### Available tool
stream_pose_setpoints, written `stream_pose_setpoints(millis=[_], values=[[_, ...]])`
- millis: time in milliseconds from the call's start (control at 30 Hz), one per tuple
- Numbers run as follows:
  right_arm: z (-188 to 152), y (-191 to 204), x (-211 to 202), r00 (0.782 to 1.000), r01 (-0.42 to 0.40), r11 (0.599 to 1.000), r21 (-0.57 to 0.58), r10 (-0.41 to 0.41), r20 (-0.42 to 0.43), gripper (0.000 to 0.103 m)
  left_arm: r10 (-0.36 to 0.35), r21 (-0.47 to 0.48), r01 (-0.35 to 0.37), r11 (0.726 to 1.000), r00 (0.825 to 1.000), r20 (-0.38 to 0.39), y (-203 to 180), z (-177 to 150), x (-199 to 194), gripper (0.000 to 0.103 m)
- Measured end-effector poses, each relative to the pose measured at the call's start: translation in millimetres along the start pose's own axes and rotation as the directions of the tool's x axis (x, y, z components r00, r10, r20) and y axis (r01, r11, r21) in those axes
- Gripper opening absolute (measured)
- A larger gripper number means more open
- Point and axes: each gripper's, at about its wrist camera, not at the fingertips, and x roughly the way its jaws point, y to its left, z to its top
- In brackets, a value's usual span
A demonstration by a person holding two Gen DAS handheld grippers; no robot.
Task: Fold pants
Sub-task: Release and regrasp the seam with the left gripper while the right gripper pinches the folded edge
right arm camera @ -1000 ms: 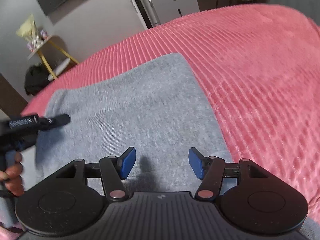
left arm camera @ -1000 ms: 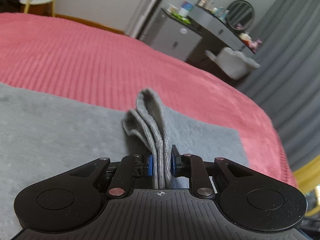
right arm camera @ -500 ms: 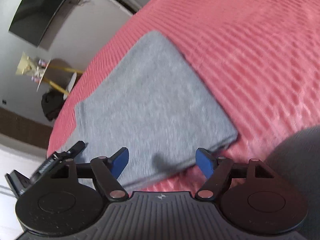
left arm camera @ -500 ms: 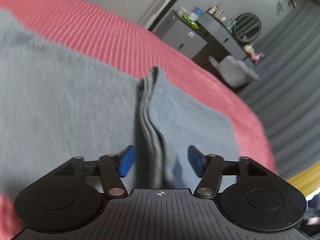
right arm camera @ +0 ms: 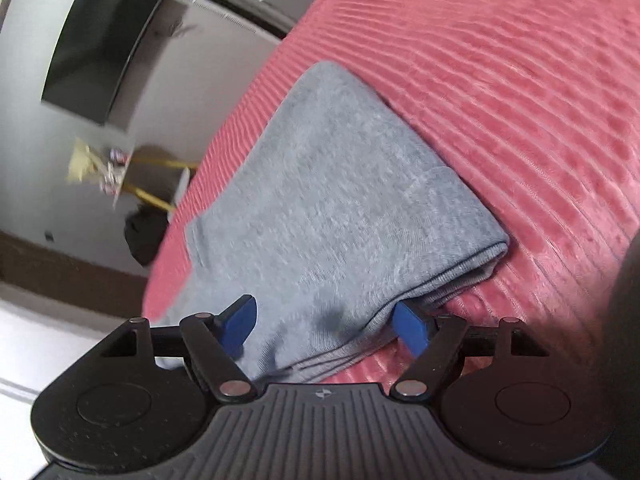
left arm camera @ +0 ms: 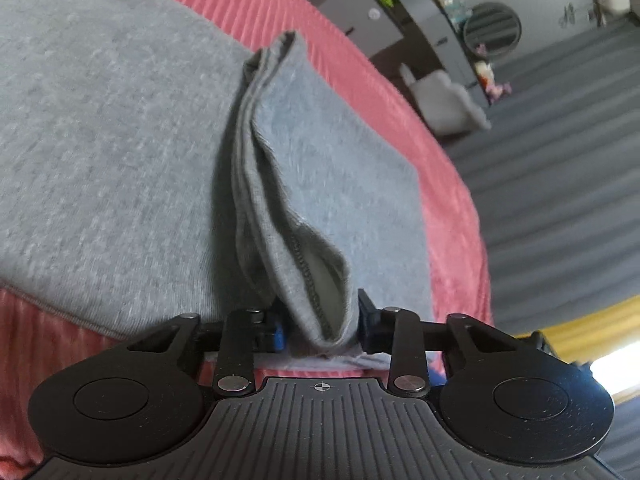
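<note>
On the red bedspread [right arm camera: 520,80], the left gripper [left arm camera: 320,320] has just closed again, clamped on the grey pants' [left arm camera: 100,120] hem; the right gripper [right arm camera: 324,324], apart, straddles their folded edge, so another fold looks imminent.

A bed covered by a ribbed pink-red blanket [right arm camera: 520,92] carries the folded grey pants [right arm camera: 340,184], which lie directly on it with their stacked edges near the blanket's near side.

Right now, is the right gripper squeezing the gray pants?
No, the right gripper has its jaws wide apart around the edge of the folded gray pants, with clear gaps on both sides.
</note>
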Motion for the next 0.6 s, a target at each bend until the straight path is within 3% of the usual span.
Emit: stream_pose_setpoints(millis=[67,167,200,267,333,467,600], values=[[1,-3,-4,1.000,-0.023,0.999,0.044,0.023,-0.012,0.076,-0.039,-0.086,0.041,0.995,0.999,0.032,11,0,-10,0.019],[1,2,0,0.999,-0.007,1.000,-0.012,0.006,-0.042,0.080,-0.057,-0.149,0.075,0.986,0.991,0.119,18,1,-25,0.018],[-1,4,7,0.998,0.000,1.000,-0.021,-0.002,-0.065,0.080,-0.039,-0.156,0.061,0.986,0.989,0.140,20,-1,-30,0.023],[-3,2,19,0.996,0.005,1.000,-0.013,-0.006,-0.094,0.080,0.021,-0.178,0.008,0.984,0.987,0.160,22,-4,-35,0.055],[-4,3,26,0.995,0.021,0.999,-0.032,-0.024,-0.098,0.080,0.069,-0.220,-0.034,0.975,0.985,0.156,27,-5,-38,0.067],[1,4,23,0.996,0.002,0.999,-0.034,-0.005,-0.091,0.080,0.171,-0.269,-0.136,0.954,0.979,0.111,31,-4,-30,0.072],[9,-6,8,1.000,0.015,1.000,-0.008,-0.015,-0.026,0.079,0.143,-0.258,-0.121,0.958,0.988,0.066,31,1,-17,0.074]])
